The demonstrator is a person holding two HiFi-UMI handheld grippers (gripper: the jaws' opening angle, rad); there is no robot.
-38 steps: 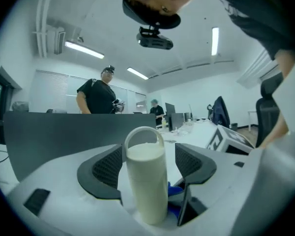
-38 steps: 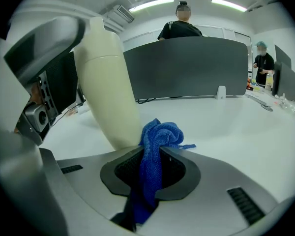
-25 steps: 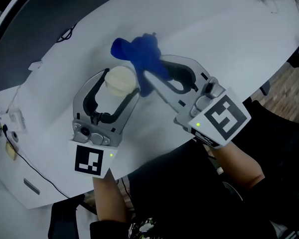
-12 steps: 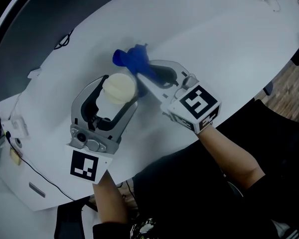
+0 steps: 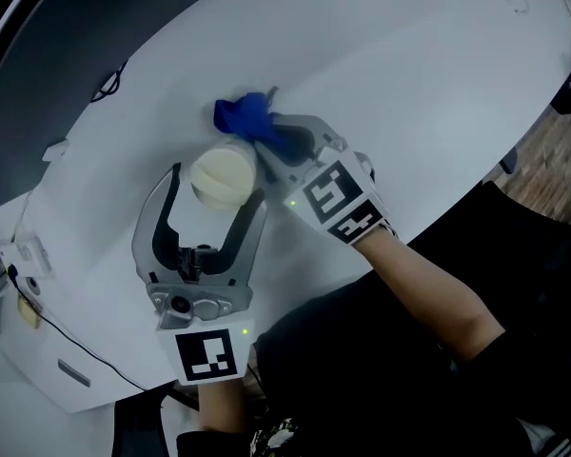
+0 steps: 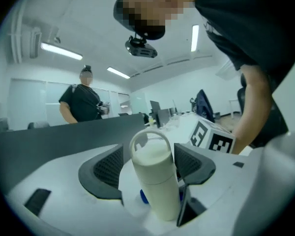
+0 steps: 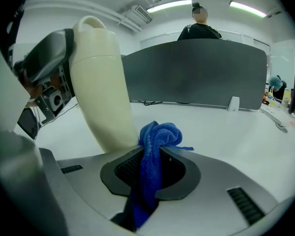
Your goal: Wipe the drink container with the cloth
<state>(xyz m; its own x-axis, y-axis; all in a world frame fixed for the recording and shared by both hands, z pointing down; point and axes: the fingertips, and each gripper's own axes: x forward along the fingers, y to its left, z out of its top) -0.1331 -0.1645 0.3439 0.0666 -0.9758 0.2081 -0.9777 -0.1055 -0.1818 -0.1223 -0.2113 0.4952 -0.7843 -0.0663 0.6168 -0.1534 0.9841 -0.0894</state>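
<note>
A cream drink container [image 5: 224, 177] with a loop handle on its lid stands upright on the white table [image 5: 409, 93]. My left gripper [image 5: 219, 187] has it between its jaws, which have just been opening; a gap shows beside the container [image 6: 152, 176] in the left gripper view, so the left gripper [image 6: 150, 167] is open around it. My right gripper [image 5: 266, 148] is shut on a bunched blue cloth [image 5: 250, 122], low beside the container's right side. In the right gripper view the cloth [image 7: 155, 151] bulges out of the right gripper [image 7: 155, 156], next to the container [image 7: 101, 87].
A dark partition [image 7: 196, 73] runs along the table's far edge, with a person [image 7: 199, 26] standing behind it. A black cable [image 5: 105, 89] lies near that edge. A white box [image 5: 38, 331] with a wire sits at the table's left end.
My right gripper has come down with the cloth and now sits close against the container. The left gripper's jaws have spread wider around the container, and its marker cube has swung toward me.
</note>
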